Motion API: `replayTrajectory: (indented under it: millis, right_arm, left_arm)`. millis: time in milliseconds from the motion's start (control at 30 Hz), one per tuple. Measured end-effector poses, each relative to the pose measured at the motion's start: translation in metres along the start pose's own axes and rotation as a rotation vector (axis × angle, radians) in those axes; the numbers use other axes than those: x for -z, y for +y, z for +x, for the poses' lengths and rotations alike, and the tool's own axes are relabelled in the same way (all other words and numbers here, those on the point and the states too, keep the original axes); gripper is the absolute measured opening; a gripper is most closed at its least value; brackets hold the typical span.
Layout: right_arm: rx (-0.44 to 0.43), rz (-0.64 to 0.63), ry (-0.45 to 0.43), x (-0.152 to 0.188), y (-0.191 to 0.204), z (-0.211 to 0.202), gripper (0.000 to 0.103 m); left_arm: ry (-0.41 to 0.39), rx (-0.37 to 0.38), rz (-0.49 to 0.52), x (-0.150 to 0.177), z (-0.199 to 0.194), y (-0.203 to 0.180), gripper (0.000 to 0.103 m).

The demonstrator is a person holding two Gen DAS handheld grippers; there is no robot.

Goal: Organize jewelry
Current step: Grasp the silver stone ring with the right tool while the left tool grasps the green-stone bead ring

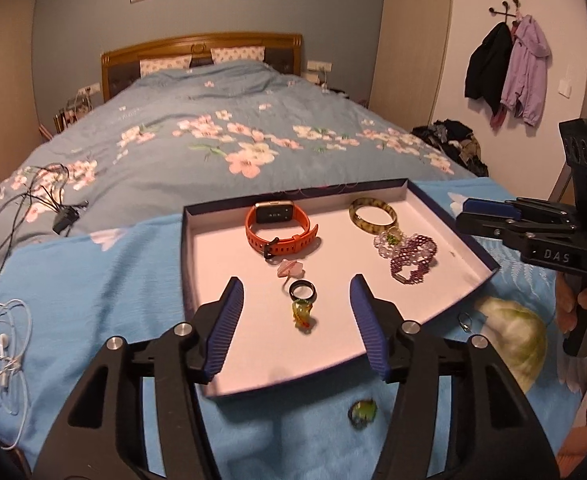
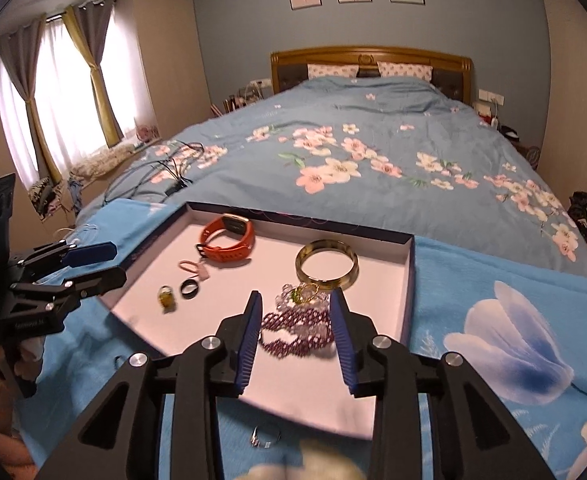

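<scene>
Fingers of both grippers — left gripper [image 1: 297,308], right gripper [image 2: 295,322] — stand apart and empty over the tray [image 1: 445,288]; a silver ring [image 2: 266,438] lies just outside its near rim — liable to be overlooked.

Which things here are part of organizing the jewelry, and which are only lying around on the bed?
Part of the job:
- box lid used as tray
- orange watch
- amber bangle
- purple beaded bracelet
- black ring
- yellow glass ring
- silver ring outside the tray
- green glass ring outside the tray

Just lying about:
- black cables
- white earphones
- jackets on the wall hooks
</scene>
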State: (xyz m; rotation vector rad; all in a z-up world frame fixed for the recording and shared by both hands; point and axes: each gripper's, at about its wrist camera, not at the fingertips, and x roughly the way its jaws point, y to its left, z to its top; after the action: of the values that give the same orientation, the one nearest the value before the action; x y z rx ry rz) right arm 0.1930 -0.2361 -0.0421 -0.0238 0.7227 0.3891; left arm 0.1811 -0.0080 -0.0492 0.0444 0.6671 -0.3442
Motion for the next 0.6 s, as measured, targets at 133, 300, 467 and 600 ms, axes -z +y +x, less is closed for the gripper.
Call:
replayTrajectory:
  millis: [133, 300, 467, 600]
  right_arm:
    - [-0.018, -0.018, -0.018, 0.012, 0.005, -0.023, 0.034]
    - [-0.029, -0.030, 0.004, 0.035, 0.011, -0.037, 0.037]
    - [-0.027, -0.015, 0.047, 0.057, 0.012, -0.035, 0.037]
    - [-0.026, -0.004, 0.082, 0.068, 0.013, -0.029, 0.037]
  left_arm:
    - [-0.027, 0.007, 0.028, 0.013, -0.025, -0.004, 0.057]
    - [-0.032, 0.016, 0.060, 0.030, -0.043, -0.010, 0.060]
    - [-0.006, 0.020, 0.066, 0.046, -0.047, -0.015, 0.061]
    - [0.013, 0.029, 0.058, 0.056, -0.046, -0.017, 0.061]
